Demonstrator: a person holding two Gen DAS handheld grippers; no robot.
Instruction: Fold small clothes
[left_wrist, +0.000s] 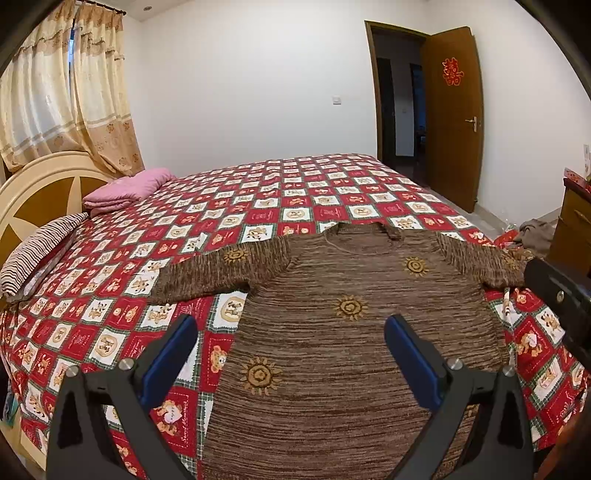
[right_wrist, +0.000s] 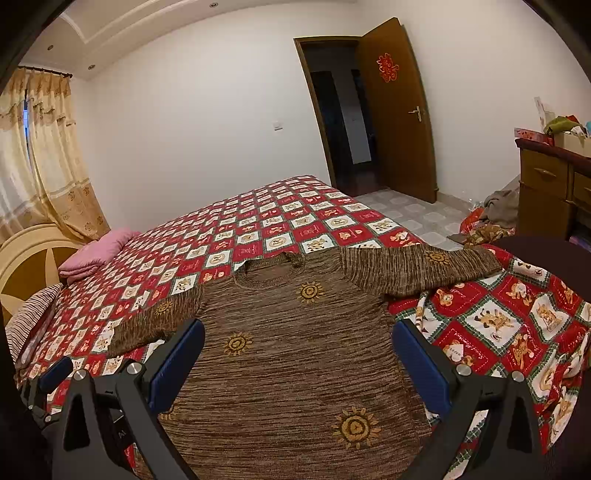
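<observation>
A small brown knit sweater (left_wrist: 332, 332) with yellow sun motifs lies flat on the bed, collar away from me, both sleeves spread out sideways. It also shows in the right wrist view (right_wrist: 295, 350). My left gripper (left_wrist: 291, 332) is open and empty, above the sweater's lower left part. My right gripper (right_wrist: 299, 336) is open and empty, above the sweater's body, its fingers straddling it. The left gripper's blue pad (right_wrist: 55, 369) shows at the left edge of the right wrist view. Part of the right gripper (left_wrist: 557, 299) shows at the right edge of the left wrist view.
The bed has a red and white patchwork quilt (left_wrist: 258, 199). A folded pink blanket (left_wrist: 125, 188) and a striped pillow (left_wrist: 40, 251) lie by the headboard (left_wrist: 33, 192). A wooden dresser (right_wrist: 550, 184) and a pile of clothes (right_wrist: 495, 210) stand right. The door (right_wrist: 399, 110) is open.
</observation>
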